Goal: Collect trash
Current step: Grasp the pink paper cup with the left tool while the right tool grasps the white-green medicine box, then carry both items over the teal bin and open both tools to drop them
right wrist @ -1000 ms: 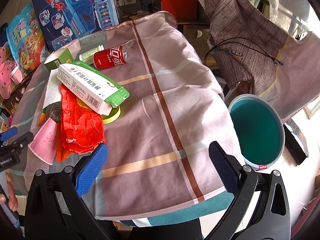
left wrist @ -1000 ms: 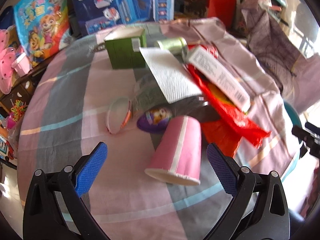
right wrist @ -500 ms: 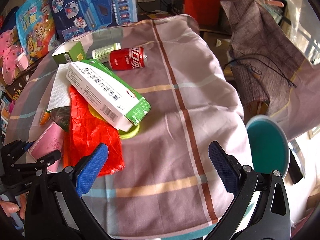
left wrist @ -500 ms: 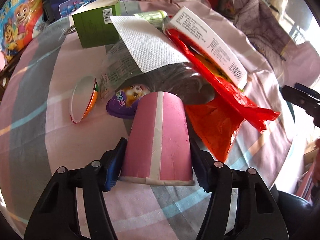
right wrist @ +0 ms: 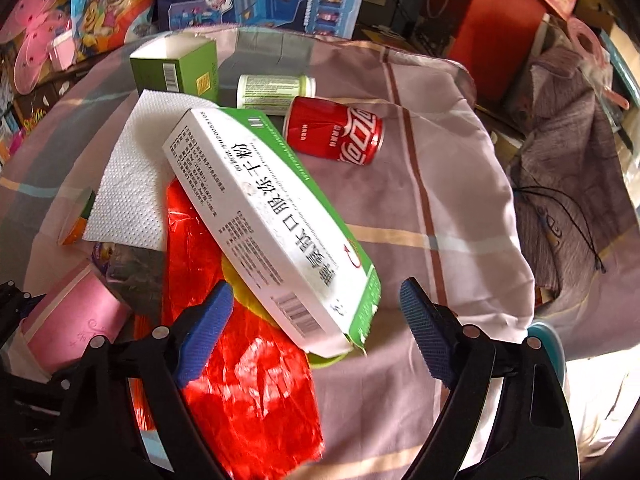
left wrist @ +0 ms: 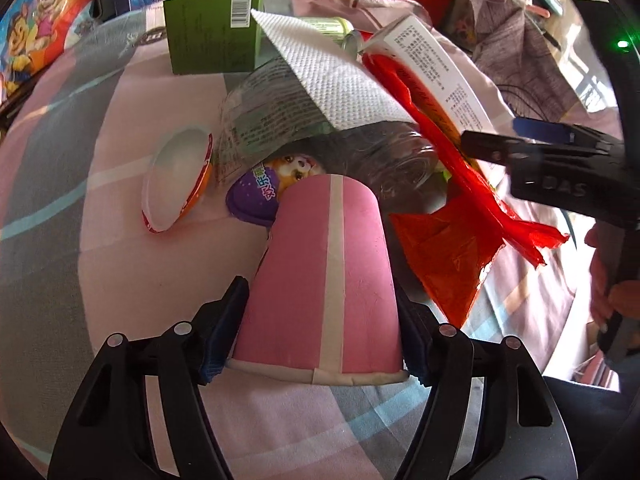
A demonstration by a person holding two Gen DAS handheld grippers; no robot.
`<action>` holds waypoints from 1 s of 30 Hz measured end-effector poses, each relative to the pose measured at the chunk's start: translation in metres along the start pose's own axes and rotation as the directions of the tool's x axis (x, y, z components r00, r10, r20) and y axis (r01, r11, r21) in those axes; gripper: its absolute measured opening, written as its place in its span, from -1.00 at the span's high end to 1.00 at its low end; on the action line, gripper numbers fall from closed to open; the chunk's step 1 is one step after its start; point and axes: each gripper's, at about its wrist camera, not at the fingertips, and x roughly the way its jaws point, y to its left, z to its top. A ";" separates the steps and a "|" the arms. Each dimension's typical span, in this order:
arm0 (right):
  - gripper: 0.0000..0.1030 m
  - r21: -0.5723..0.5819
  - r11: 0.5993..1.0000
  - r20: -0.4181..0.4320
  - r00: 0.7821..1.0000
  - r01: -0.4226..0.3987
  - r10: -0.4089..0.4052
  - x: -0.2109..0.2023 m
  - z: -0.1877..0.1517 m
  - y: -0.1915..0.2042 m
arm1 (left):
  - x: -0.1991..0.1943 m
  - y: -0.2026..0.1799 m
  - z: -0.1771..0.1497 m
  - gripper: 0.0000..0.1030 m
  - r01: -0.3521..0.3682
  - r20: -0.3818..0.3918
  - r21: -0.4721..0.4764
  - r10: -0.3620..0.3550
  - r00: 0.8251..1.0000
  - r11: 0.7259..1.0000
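Since the earlier frames the left claw (left wrist: 322, 332) has been coming down over the pink paper cup (left wrist: 324, 280), which was lying free ahead of wide jaws and is now sitting between them; the right claw (right wrist: 316, 330) has been swinging across from the bare cloth toward the trash pile.

The desk (right wrist: 432, 184), covered in a plaid cloth, is carrying the whole pile. The red plastic wrapper (right wrist: 248, 384) is spreading across the near part of it, lying under the long white-and-green carton (right wrist: 272, 224), whose near end is sitting between the right claw's jaws. Those jaws are closing while standing wide, and the pads are not touching the carton. A white paper towel (right wrist: 132, 184) is draping over a clear plastic bottle (left wrist: 280, 120) beside the carton. Behind them an open green box (right wrist: 176, 68) is standing upright, with a red soda can (right wrist: 336, 132) lying on its side and a pale green bottle (right wrist: 274, 90) lying just behind the can.

The pink paper cup is lying on its side with its rim toward the left wrist camera, and the left claw's blue pads (left wrist: 224, 332) are pressing on both sides of it near the rim, while the jaws are easing slightly apart. Just beyond the cup a purple egg-shaped toy shell (left wrist: 260, 196) and a round clear lid (left wrist: 176, 184) are resting on the cloth.
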 end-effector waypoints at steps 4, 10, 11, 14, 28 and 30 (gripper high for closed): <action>-0.56 -0.042 0.999 0.012 1.000 0.029 -0.028 0.011 0.006 0.008 | 0.000 0.001 0.000 -0.30 0.008 0.002 0.004 -0.008 1.000 1.000; 0.23 -0.025 1.000 0.057 0.998 -0.002 0.004 0.006 0.009 -0.004 | -0.011 -0.001 0.003 -0.21 -0.006 0.018 -0.023 0.006 1.000 1.000; 0.29 -0.002 1.000 0.064 0.998 -0.022 0.022 0.002 0.009 -0.010 | -0.017 0.000 0.004 -0.21 -0.007 0.027 -0.031 0.008 1.000 1.000; 0.39 0.084 0.993 0.093 0.993 -0.077 0.069 -0.016 0.008 -0.038 | -0.034 -0.001 0.007 -0.20 -0.013 0.054 -0.041 0.015 0.998 0.999; 0.43 0.352 0.900 0.194 0.961 -0.258 0.199 -0.074 -0.031 -0.144 | -0.071 -0.070 0.048 -0.20 0.007 0.141 0.055 -0.015 0.990 0.998; 0.43 0.381 0.889 0.214 0.959 -0.255 0.184 -0.085 -0.044 -0.163 | -0.066 -0.088 0.055 -0.20 0.031 0.131 0.083 -0.042 0.990 0.996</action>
